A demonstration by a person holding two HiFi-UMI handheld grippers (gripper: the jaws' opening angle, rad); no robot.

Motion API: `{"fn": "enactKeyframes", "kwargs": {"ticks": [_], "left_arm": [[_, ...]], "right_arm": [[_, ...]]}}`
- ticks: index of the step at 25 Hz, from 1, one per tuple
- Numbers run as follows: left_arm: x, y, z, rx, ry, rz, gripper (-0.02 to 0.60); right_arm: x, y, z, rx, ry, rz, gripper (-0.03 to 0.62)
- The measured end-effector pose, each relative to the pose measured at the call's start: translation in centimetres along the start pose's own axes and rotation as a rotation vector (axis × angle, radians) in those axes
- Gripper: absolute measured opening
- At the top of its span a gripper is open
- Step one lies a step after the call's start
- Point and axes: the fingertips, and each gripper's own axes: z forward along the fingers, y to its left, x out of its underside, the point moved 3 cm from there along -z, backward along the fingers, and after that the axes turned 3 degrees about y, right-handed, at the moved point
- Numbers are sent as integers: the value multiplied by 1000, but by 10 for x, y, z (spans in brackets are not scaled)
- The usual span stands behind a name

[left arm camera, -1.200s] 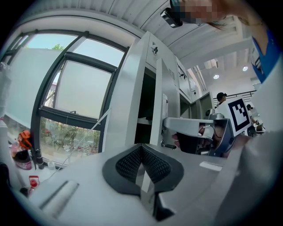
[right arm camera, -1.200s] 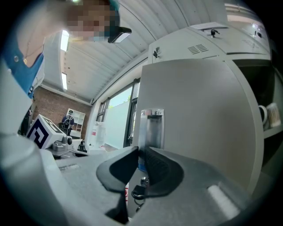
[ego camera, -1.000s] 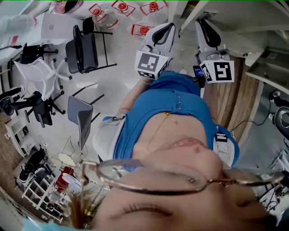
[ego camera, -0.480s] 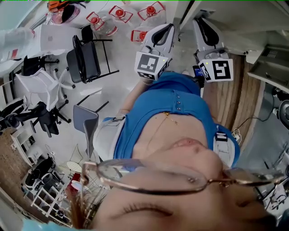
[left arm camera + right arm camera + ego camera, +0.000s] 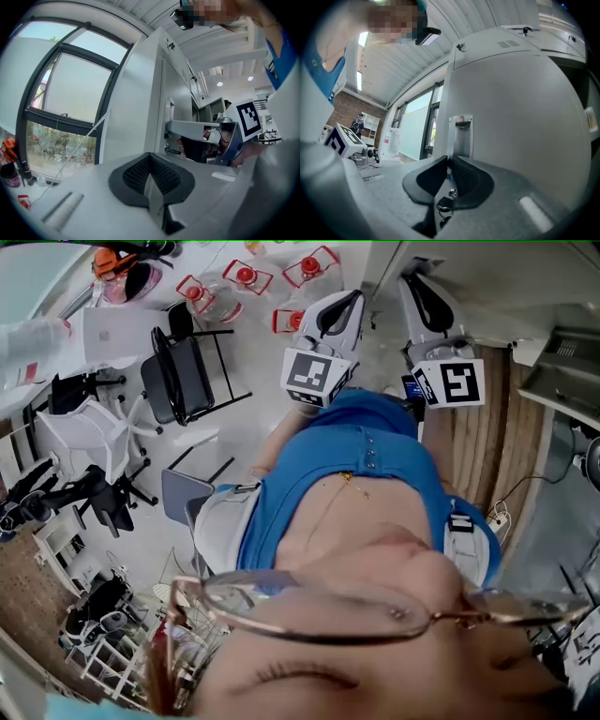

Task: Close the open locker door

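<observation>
The grey locker door (image 5: 511,117) fills the right gripper view, with its recessed metal handle (image 5: 461,136) straight ahead and a key on a ring (image 5: 451,193) below it. My right gripper (image 5: 449,161) has its jaws drawn close, and the foot of the handle runs in between the pads. From the left gripper view, the right gripper's fingers (image 5: 187,127) reach to the door edge on the bank of lockers (image 5: 140,103). My left gripper (image 5: 150,157) is shut on nothing and hangs free beside it. The head view shows both grippers, left (image 5: 349,298) and right (image 5: 419,285), level in front of my chest.
Black folding chairs (image 5: 183,362), a white chair (image 5: 84,437) and red-capped items (image 5: 246,276) are on the floor to my left. A wire rack (image 5: 103,634) stands at the lower left. A large window (image 5: 65,103) is left of the lockers.
In the head view the chairs and floor clutter have slid to the right and down, so I have shifted. Both grippers keep their places in front of my chest.
</observation>
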Motion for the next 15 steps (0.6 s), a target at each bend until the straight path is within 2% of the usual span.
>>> {"fn": "enactKeyframes", "kwargs": {"ticks": [15], "left_arm": [[2, 8, 11, 65, 17, 2, 0]], "right_arm": [[0, -1, 9, 48, 11, -21, 37]]}}
